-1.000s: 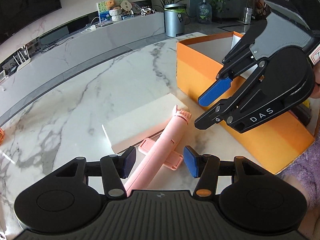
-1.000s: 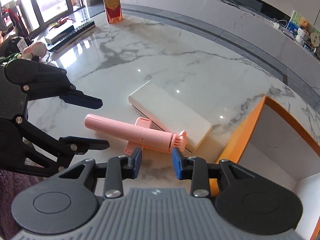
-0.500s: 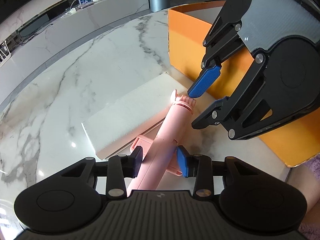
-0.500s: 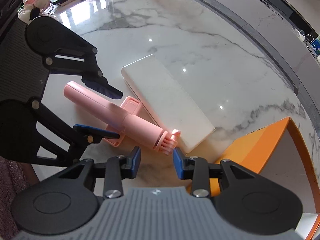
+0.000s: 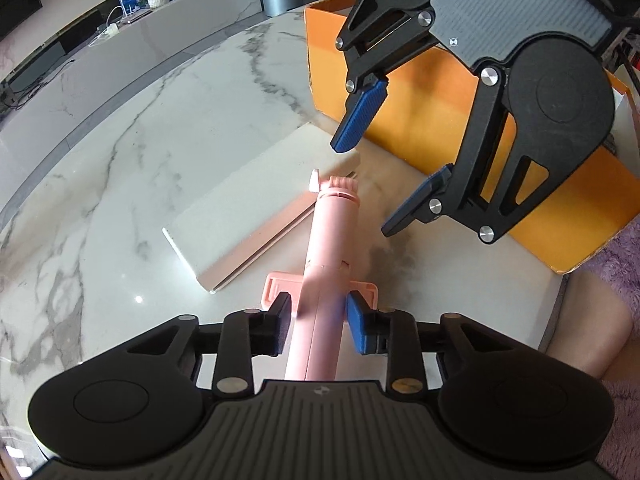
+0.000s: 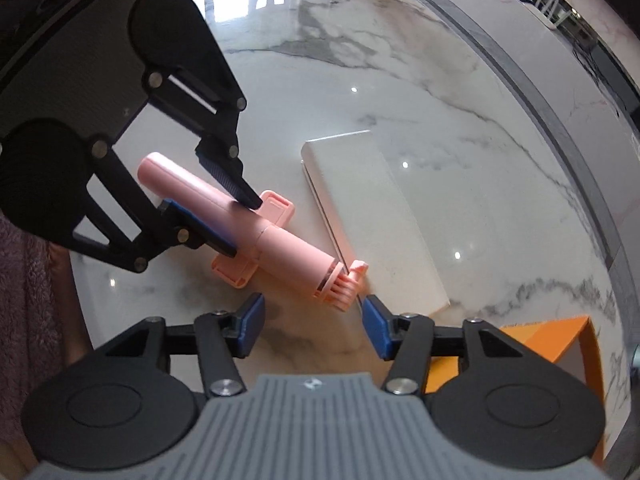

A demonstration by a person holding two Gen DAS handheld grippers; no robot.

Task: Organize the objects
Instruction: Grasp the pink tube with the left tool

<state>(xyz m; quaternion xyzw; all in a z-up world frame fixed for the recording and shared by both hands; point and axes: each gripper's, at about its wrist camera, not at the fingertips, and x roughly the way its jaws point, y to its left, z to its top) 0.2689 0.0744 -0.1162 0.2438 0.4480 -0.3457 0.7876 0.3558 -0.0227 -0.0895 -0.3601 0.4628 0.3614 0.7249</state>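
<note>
The left gripper (image 5: 316, 322) has its fingers (image 5: 357, 322) pinching the middle of a pink stick (image 5: 326, 256), which lies on the marble bench (image 5: 140, 152) and points ahead of them, its toothed end resting against a white box (image 5: 248, 216). A pink flat clip (image 6: 234, 270) sticks out sideways just beyond the fingers. The right gripper (image 6: 314, 326) hangs over the stick's toothed end; its fingers (image 6: 376, 330) are spreading, apart from it. Beside them stands an orange box (image 5: 440, 112).
</note>
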